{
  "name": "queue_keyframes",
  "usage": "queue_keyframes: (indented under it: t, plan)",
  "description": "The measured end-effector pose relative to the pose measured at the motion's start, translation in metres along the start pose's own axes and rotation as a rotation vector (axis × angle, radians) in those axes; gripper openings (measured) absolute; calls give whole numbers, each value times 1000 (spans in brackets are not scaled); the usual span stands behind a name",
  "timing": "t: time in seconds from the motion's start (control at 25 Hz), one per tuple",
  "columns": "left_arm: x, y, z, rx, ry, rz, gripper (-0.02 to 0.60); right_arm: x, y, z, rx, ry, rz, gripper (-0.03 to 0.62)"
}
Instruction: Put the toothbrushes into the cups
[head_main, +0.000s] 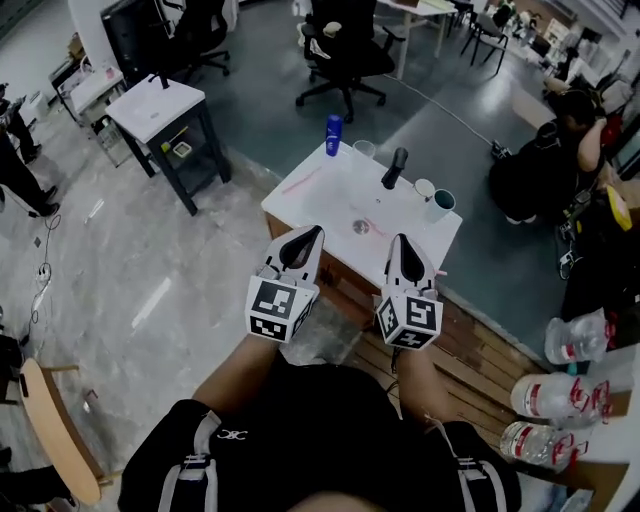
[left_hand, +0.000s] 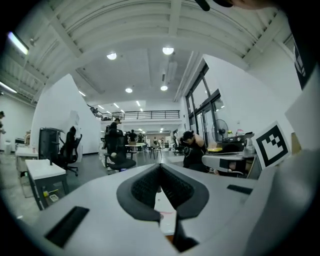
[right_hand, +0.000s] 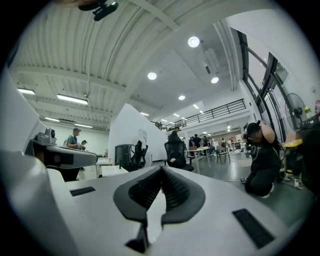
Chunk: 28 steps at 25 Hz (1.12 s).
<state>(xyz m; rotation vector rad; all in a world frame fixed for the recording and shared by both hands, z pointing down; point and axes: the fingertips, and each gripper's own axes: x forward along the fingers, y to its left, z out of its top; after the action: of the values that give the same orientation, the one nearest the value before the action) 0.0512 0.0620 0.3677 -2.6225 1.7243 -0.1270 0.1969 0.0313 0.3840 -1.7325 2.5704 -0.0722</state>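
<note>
Left gripper (head_main: 314, 234): clenched, empty.
Right gripper (head_main: 401, 243): clenched, empty.
Thin pink toothbrush (head_main: 300, 181): laid diagonally on white table (head_main: 330, 205), ahead.
Nearer side: left.

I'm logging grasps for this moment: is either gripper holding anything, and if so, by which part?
Nothing is held. The left gripper and the right gripper each have their jaws closed together with nothing between them.
</note>
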Motion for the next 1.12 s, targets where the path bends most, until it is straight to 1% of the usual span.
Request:
queue_keyframes:
  t: [0.28, 0.44, 0.68, 0.88, 1.0, 1.12]
  plan:
    - [76, 18, 0, 13, -2, -220, 14, 36, -32, -4, -3, -1, -210, 15]
    - [116, 43, 6, 35, -10, -349, 14, 64, -33, 0, -9, -19, -327, 15]
    - [168, 84, 8, 43, -19, -550, 13, 102, -28, 2, -3, -41, -539, 15]
    - [195, 100, 3, 52, -14, -667, 13, 112, -25, -2, 4, -64, -670, 15]
    - [203, 96, 2, 54, -14, -735, 14, 107, -24, -7, 14, -67, -735, 15]
    - [207, 85, -3, 58, -4, -793, 14, 101, -27, -12, 15, -51, -777, 15]
